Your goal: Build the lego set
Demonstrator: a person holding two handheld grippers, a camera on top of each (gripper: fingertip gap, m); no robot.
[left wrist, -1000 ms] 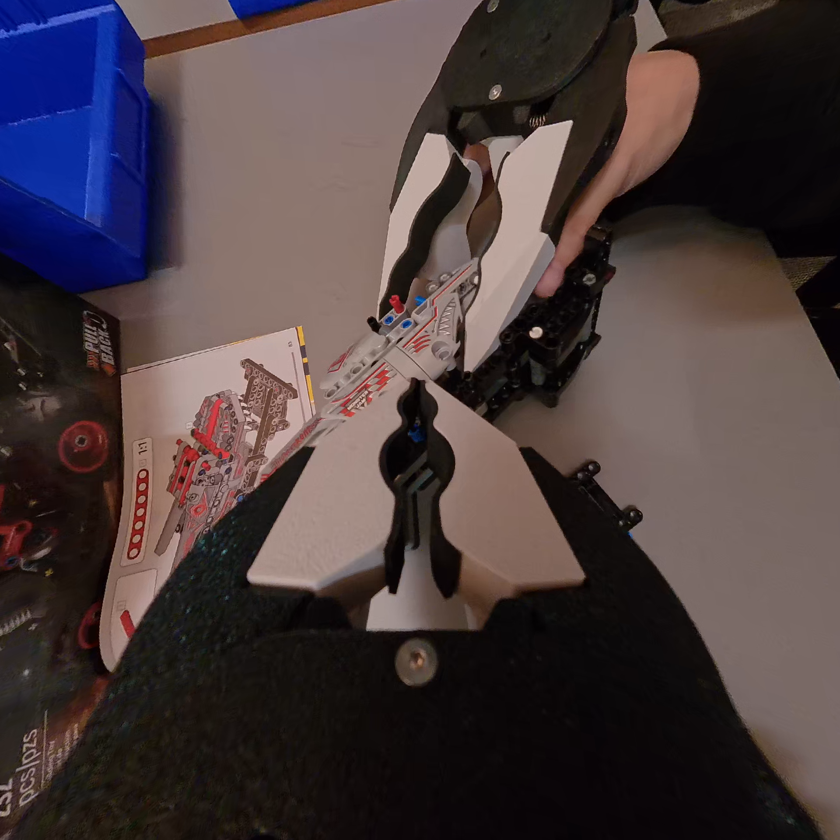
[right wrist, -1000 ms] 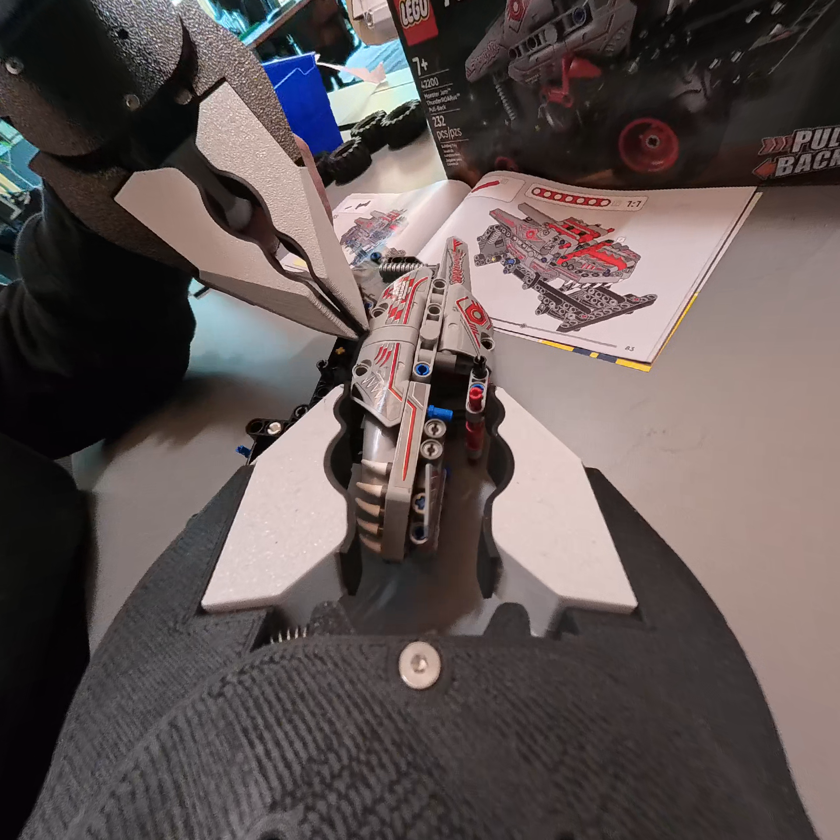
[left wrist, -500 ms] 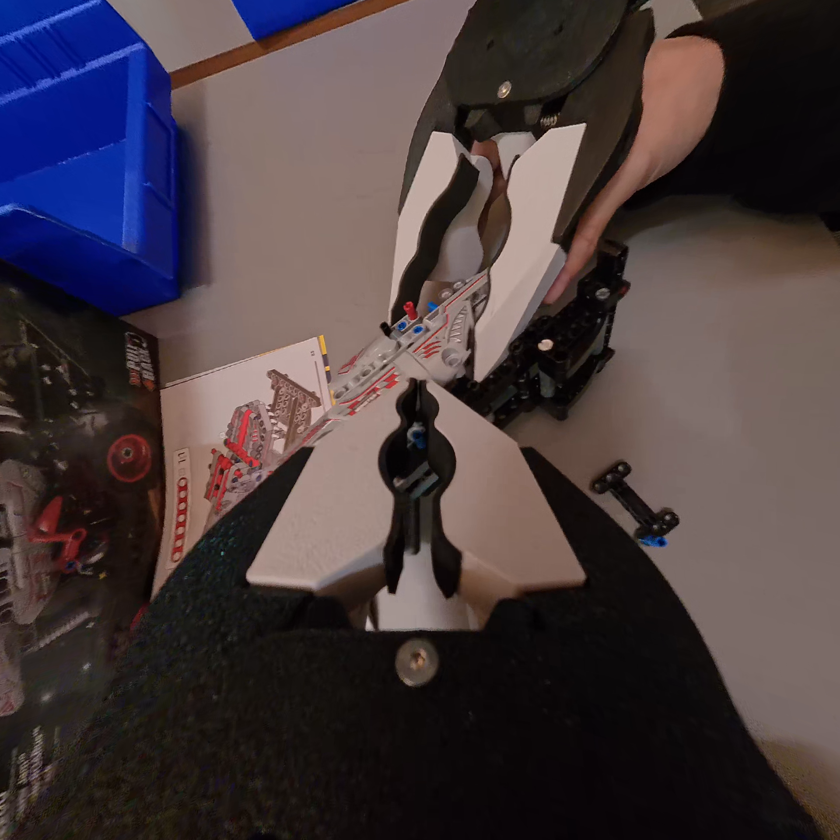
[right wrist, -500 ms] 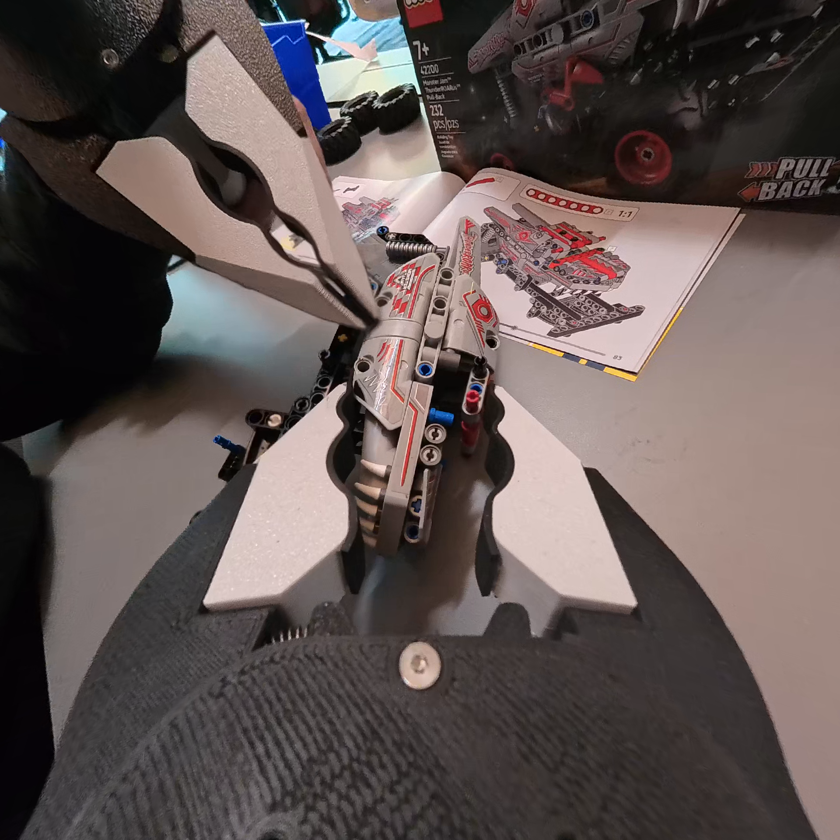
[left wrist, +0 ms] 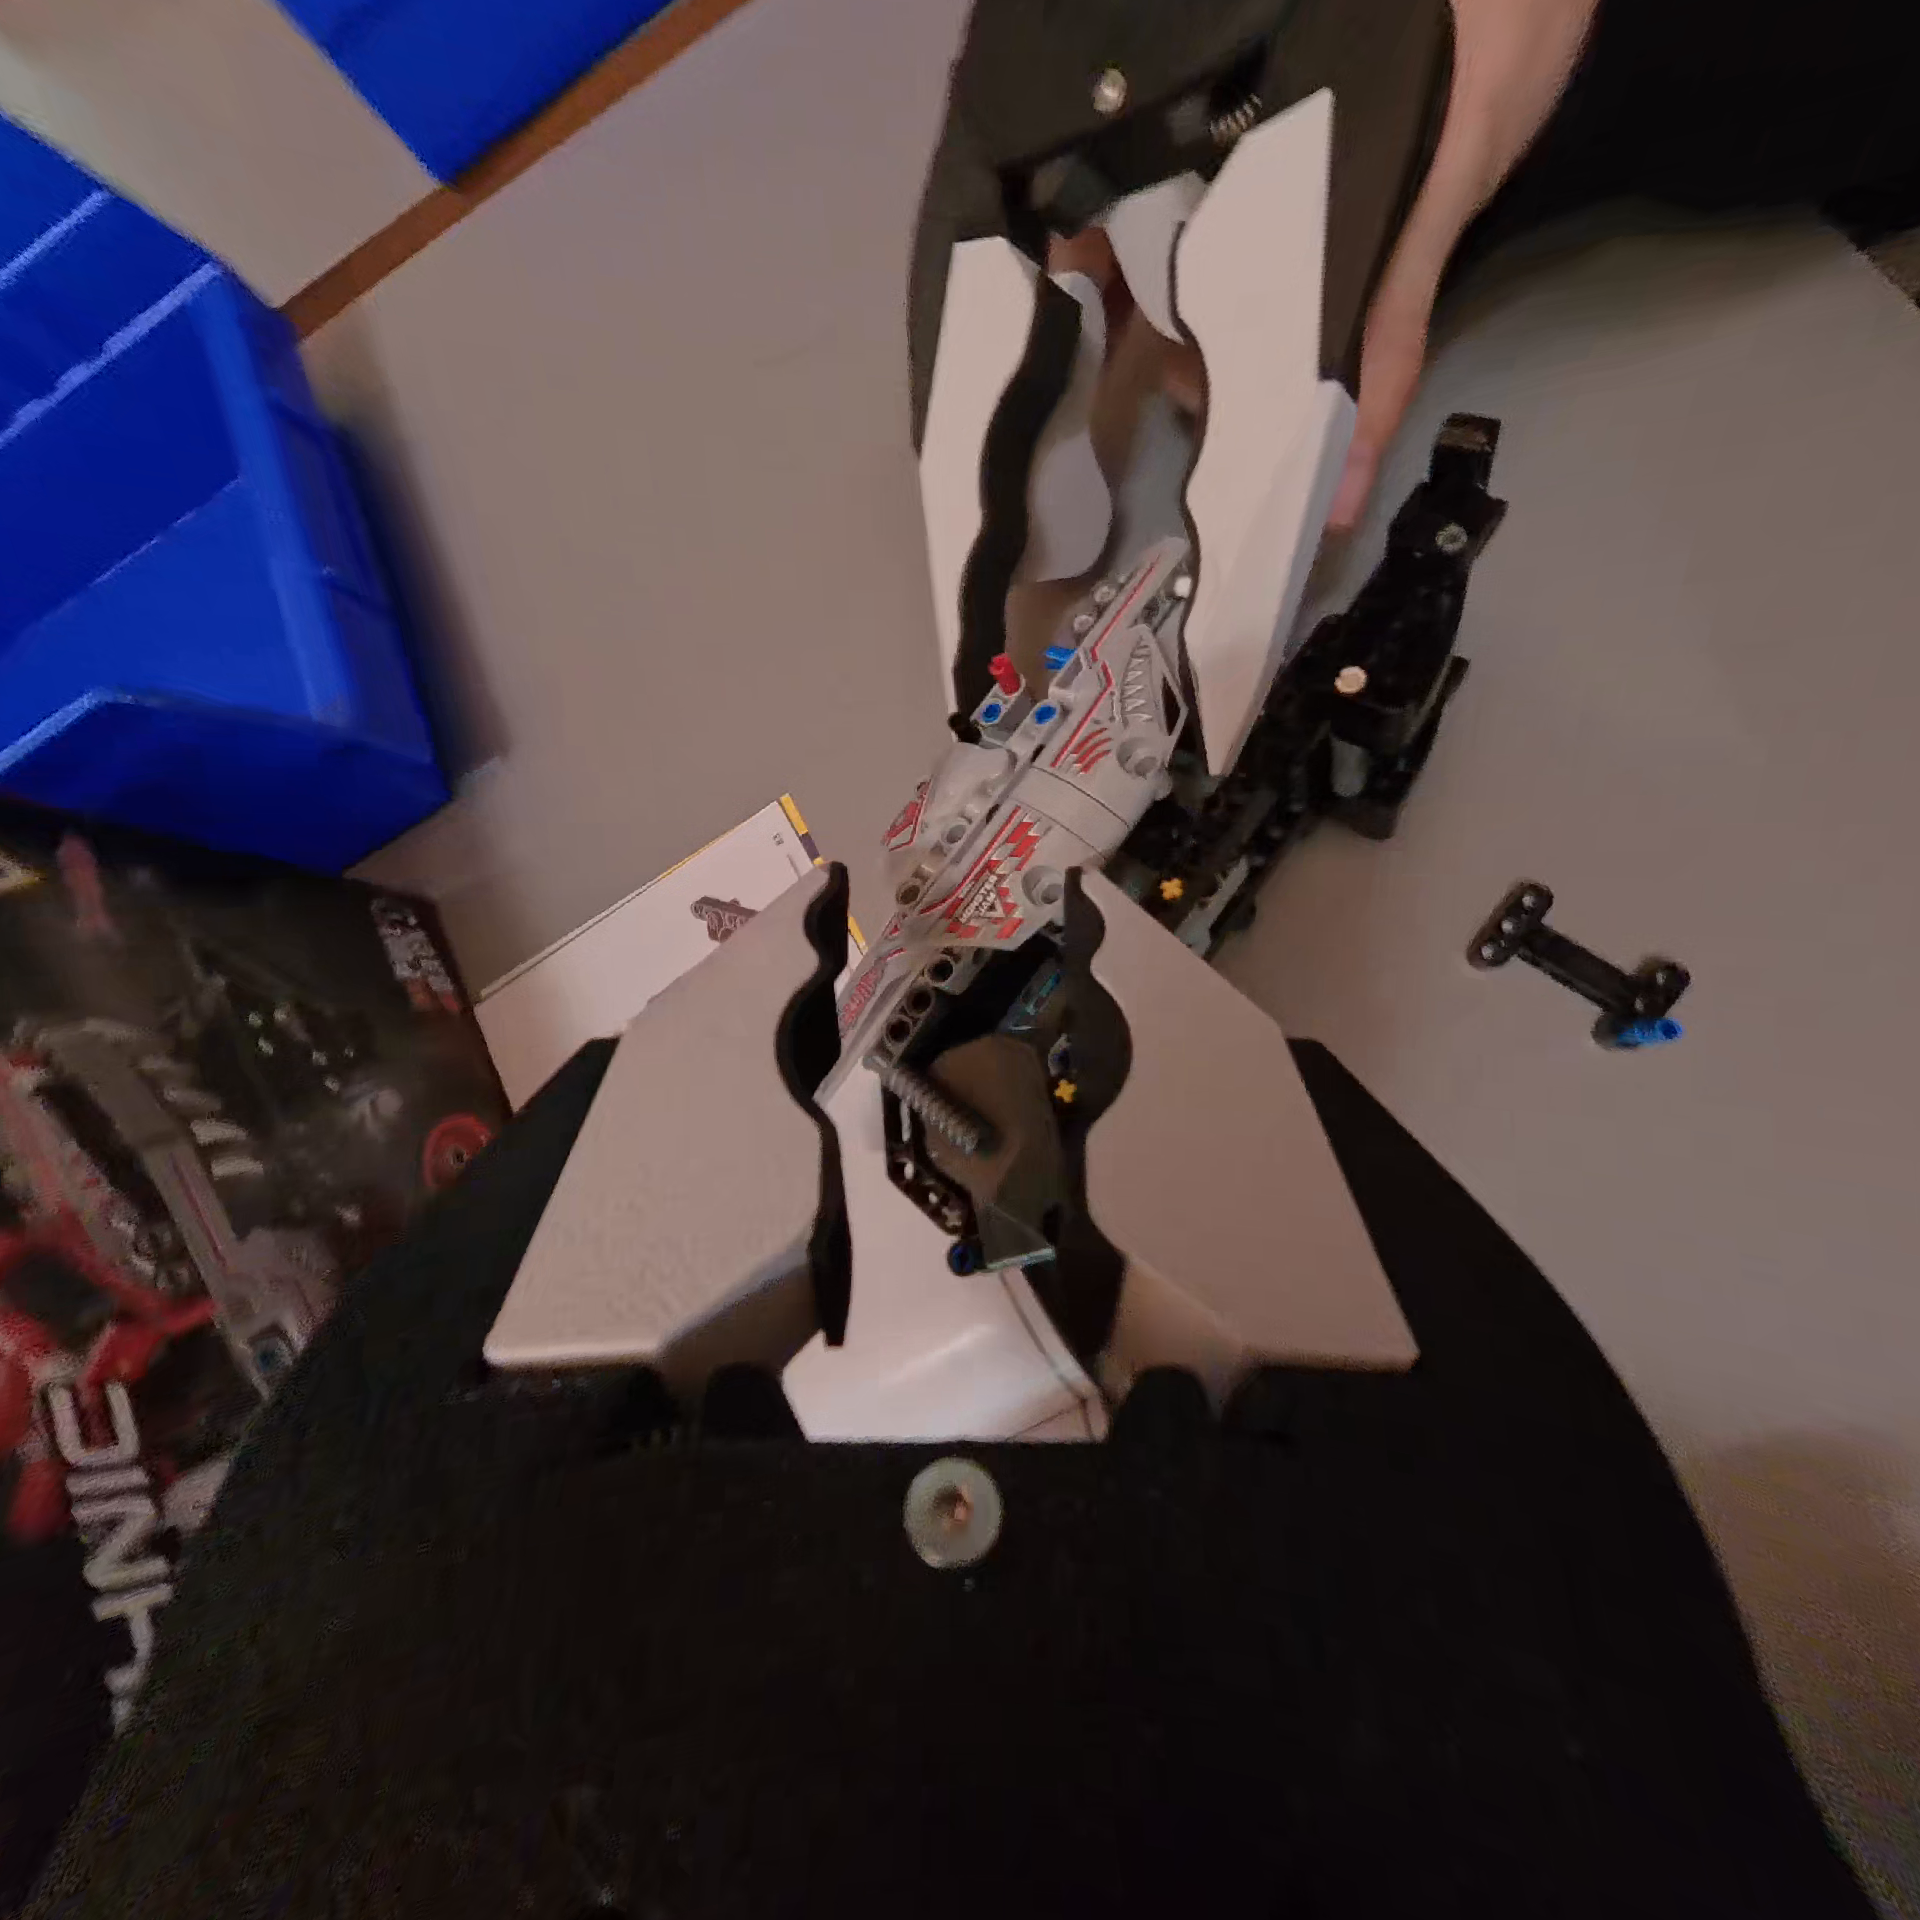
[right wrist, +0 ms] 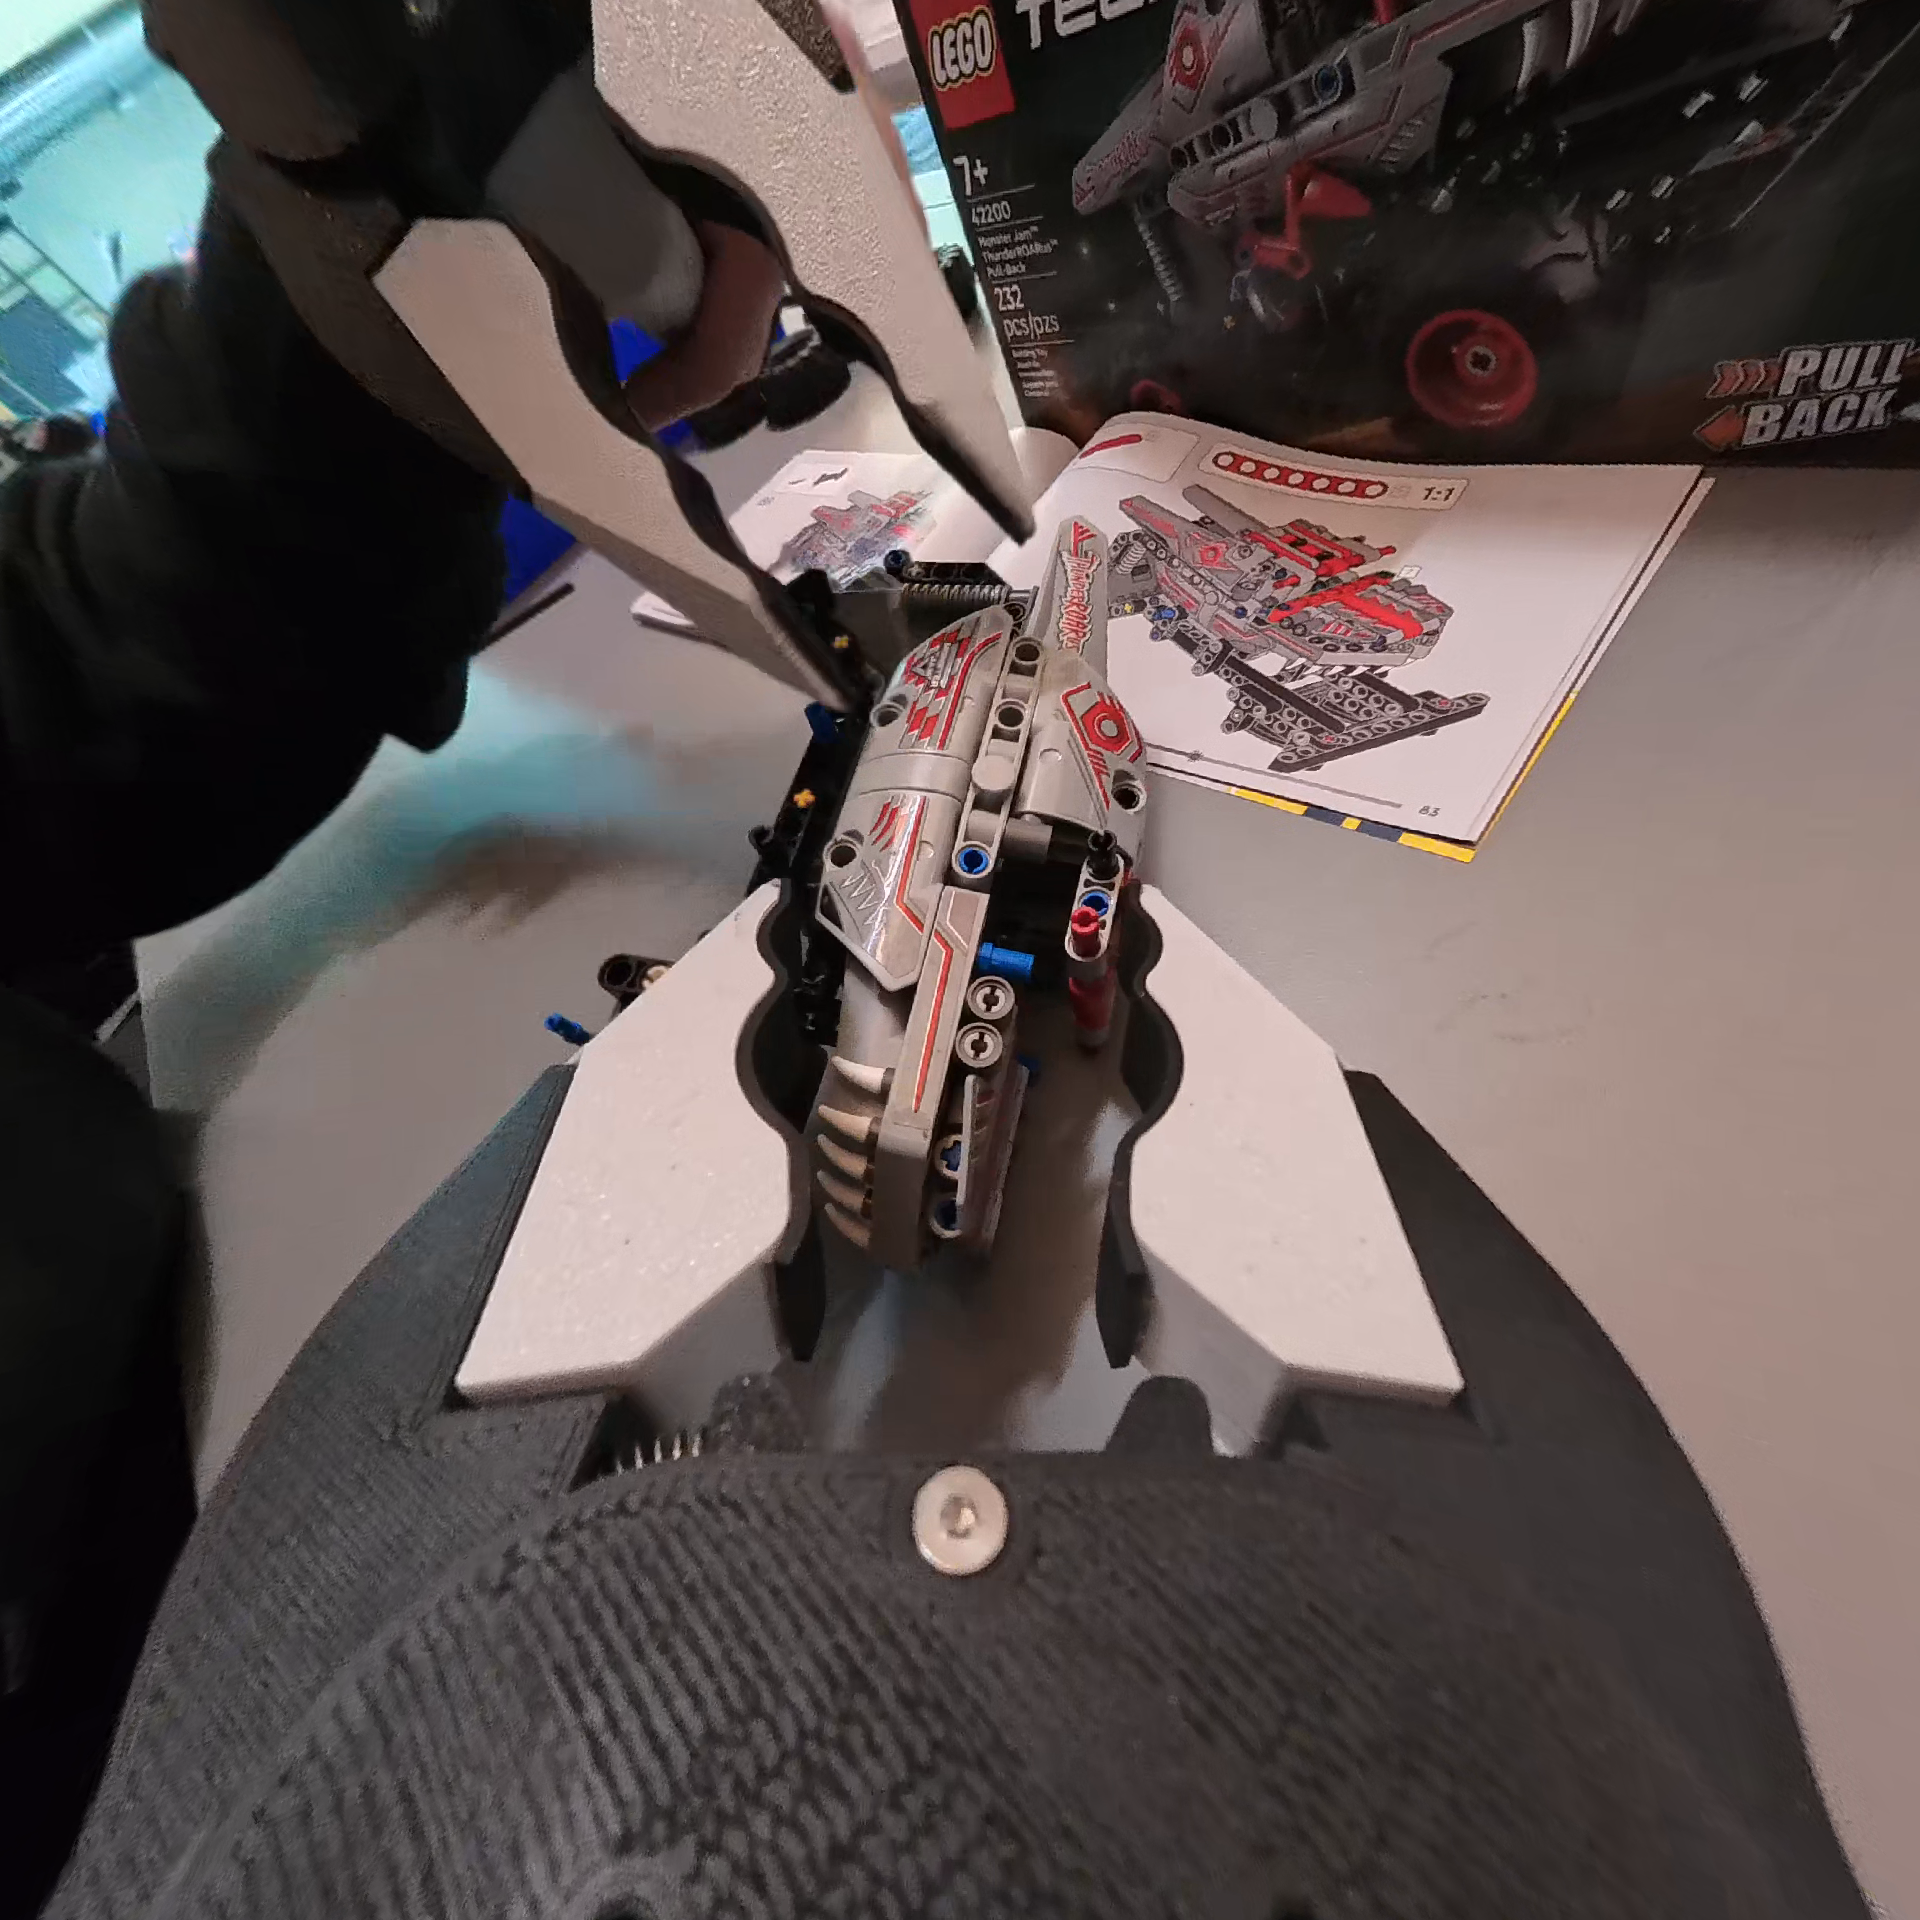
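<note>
A grey and red lego model [right wrist: 935, 935] with white teeth and a black chassis is gripped at its front end by my right gripper [right wrist: 956, 914], which is shut on it. In the left wrist view the model [left wrist: 1029, 831] runs from the right gripper [left wrist: 1091, 665] at the top down to my left gripper [left wrist: 951, 904]. The left gripper is open, its fingers on either side of the model's rear end with the spring [left wrist: 940, 1112]. In the right wrist view the left gripper [right wrist: 925, 603] shows open, just above and to the left of the model's rear.
A loose black piece with a blue pin [left wrist: 1579, 971] lies on the grey table to the right. The open instruction booklet [right wrist: 1351, 644] and the set's box [right wrist: 1455, 208] lie beyond the model. Blue bins [left wrist: 187, 582] stand far left. Black tyres [right wrist: 769, 384] lie behind. Spacing between my two grippers at the tips: around 5 cm.
My left gripper has gone from shut to open and now straddles the model's rear. The right gripper still holds the model's front, lifted and tilted a little.
</note>
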